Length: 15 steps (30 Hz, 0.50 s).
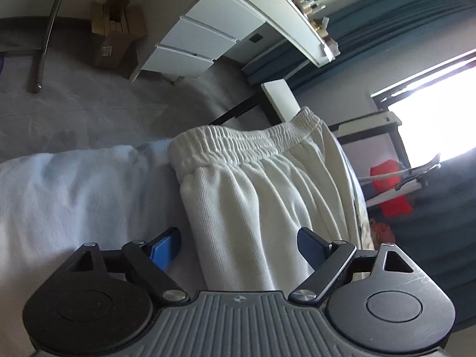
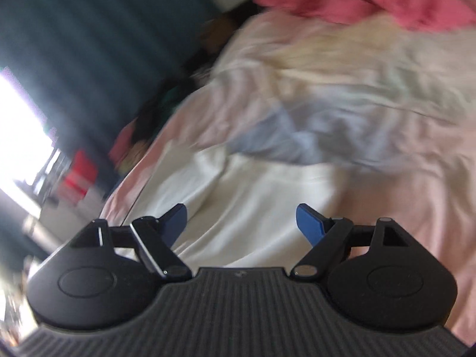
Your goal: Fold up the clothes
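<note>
A white ribbed garment (image 1: 253, 196) with an elastic waistband (image 1: 244, 142) lies on the bed in the left wrist view, waistband at the far end. My left gripper (image 1: 239, 247) is open, its blue-padded fingers standing on either side of the garment's near part. In the blurred right wrist view, white cloth (image 2: 244, 208) lies under my right gripper (image 2: 241, 223), which is open and holds nothing. Whether this is the same garment I cannot tell.
A pale sheet (image 1: 65, 196) covers the bed. A white drawer unit (image 1: 196, 44), a cardboard box (image 1: 116, 38) and a grey floor lie beyond. In the right wrist view, a pink cover (image 2: 431, 223), rumpled pale clothes (image 2: 342, 89) and a red-pink garment (image 2: 372, 0) lie on the bed.
</note>
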Available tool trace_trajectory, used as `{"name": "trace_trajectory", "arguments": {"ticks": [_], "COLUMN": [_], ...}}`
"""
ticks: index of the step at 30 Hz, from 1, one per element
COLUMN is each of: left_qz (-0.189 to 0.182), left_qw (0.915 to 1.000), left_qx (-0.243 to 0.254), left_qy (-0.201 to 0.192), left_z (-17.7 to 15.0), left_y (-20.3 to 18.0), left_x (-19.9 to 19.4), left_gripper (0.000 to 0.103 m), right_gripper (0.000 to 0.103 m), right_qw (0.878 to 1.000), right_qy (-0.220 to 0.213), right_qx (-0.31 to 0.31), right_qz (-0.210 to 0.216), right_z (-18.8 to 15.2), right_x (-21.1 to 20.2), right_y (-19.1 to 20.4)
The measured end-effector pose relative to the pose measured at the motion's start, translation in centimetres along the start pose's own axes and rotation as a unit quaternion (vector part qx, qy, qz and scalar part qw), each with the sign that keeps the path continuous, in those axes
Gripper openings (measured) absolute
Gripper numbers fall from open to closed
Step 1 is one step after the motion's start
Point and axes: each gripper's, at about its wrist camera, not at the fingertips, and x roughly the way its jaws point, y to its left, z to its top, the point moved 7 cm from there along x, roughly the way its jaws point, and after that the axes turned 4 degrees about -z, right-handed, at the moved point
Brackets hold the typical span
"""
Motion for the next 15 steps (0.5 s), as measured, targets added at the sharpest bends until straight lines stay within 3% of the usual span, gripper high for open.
{"name": "trace_trajectory", "arguments": {"ticks": [4, 7, 9, 13, 15], "left_qz": [-0.035, -0.043, -0.073, -0.095, -0.075], "left_qw": [0.9993, 0.999, 0.9972, 0.9948, 0.9965], "left_qx": [-0.015, 0.001, -0.002, -0.034, -0.034], "left_qy": [0.003, -0.009, -0.018, 0.007, 0.017], "left_z": [0.0, -0.1, 0.0, -0.1, -0.4], "left_y": [0.0, -0.6, -1.1, -1.0, -0.7], "left_x": [-0.1, -0.9, -1.0, 0.2, 0.9], "left_gripper": [0.066, 0.054, 0.052, 0.051, 0.05], "right_gripper": [0.083, 0.084, 0.084, 0.083, 0.078], "right_qw": [0.998, 0.994, 0.992, 0.992, 0.988], "right_qy": [-0.016, 0.015, 0.029, 0.035, 0.055], "right_qx": [0.031, 0.105, 0.119, 0.118, 0.147], "right_qz": [-0.043, -0.031, -0.022, -0.006, 0.018], "right_z": [1.0, 0.3, -0.2, -0.5, -1.0], "right_x": [0.8, 1.8, 2.4, 3.9, 5.3], "right_y": [-3.5, -5.3, -5.5, -4.7, -4.6]}}
